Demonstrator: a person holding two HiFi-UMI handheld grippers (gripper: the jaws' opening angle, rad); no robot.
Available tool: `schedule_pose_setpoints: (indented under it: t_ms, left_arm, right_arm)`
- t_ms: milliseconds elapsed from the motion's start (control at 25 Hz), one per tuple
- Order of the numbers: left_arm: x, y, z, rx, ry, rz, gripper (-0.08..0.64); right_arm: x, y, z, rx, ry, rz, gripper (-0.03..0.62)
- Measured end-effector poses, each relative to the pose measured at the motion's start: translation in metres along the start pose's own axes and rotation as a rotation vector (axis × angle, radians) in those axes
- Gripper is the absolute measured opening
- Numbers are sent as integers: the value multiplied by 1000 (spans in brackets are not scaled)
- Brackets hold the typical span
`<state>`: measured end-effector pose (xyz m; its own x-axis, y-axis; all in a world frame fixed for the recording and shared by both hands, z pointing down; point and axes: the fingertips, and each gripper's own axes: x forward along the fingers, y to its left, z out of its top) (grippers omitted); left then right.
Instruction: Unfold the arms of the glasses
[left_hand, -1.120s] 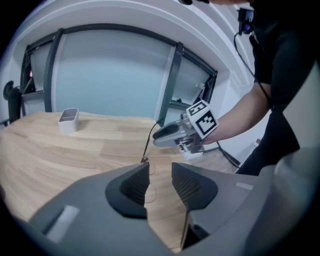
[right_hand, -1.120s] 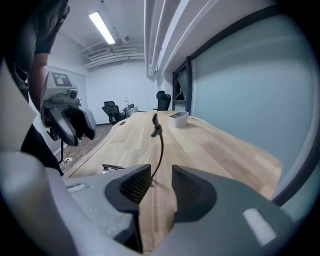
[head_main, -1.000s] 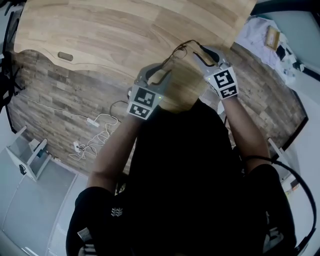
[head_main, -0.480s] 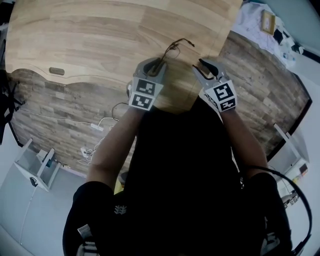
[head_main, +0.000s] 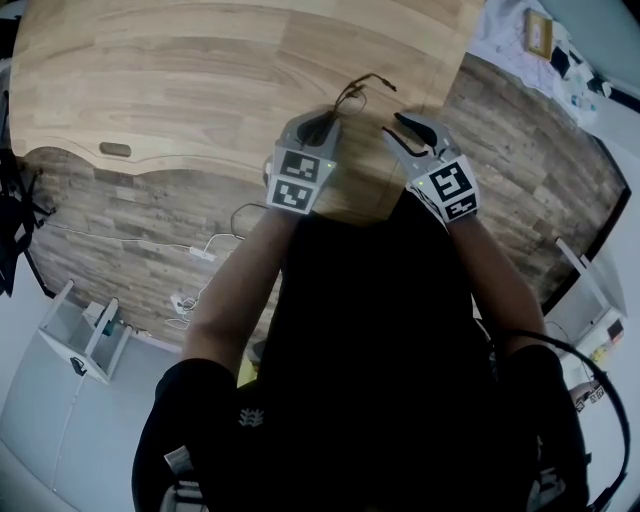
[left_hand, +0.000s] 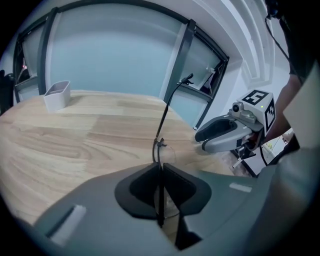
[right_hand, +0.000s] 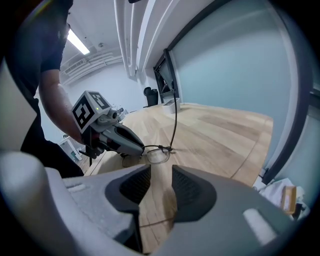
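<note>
Closing just now, left gripper (head_main: 319, 122) pinches the glasses (left_hand: 159, 146); right gripper (head_main: 402, 122) half-open, empty, so arm-unfolding probably comes next.

We take the glasses (head_main: 352, 97) as landmark | they sit over the table (head_main: 180, 80), near its front edge | left gripper (head_main: 318, 122) just left, jaws just closed onto the frame | right gripper (head_main: 405, 125) right, apart | small bin (left_hand: 56, 95) far behind-left on the table | cables (head_main: 200, 265) on the floor, nearer-left
</note>
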<state>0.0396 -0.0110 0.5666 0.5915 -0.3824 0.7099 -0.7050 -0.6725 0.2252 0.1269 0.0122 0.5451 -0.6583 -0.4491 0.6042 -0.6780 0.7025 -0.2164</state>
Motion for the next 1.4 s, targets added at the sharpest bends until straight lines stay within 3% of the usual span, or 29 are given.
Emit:
schedule_pose_setpoints:
  t_ms: [200,320,400,520,800,920,1120,1400]
  left_arm:
    - [-9,-5,5,13,-22,-10,37]
    - [-18,-10,10,45,-57,-29,37]
    - [-21,-16,14,59,-84,-51,37]
    - [-28,-21,12,78,-98,-71,37]
    - [-34,-23,10,79,-116,-73,40]
    - [-38,-22,11,89,-125,-65,48]
    - [-51,-24,14,108,-143,-71,144]
    - [-85,-32,3,119,-165,-63,156]
  right_arm:
    - [2,8,12,13,-44,60,123]
    - [6,18,31,66,-115,140,123]
    - [5,21,45,127,-155,185,188]
    - [11,21,62,176,-190,204,232]
    - [23,49,87,182,-213,335,252]
    - [21,59,94,166,-227,349,252]
    - [16,68,97,153,-227,351,252]
    - [9,82,101,145,-230,350,252]
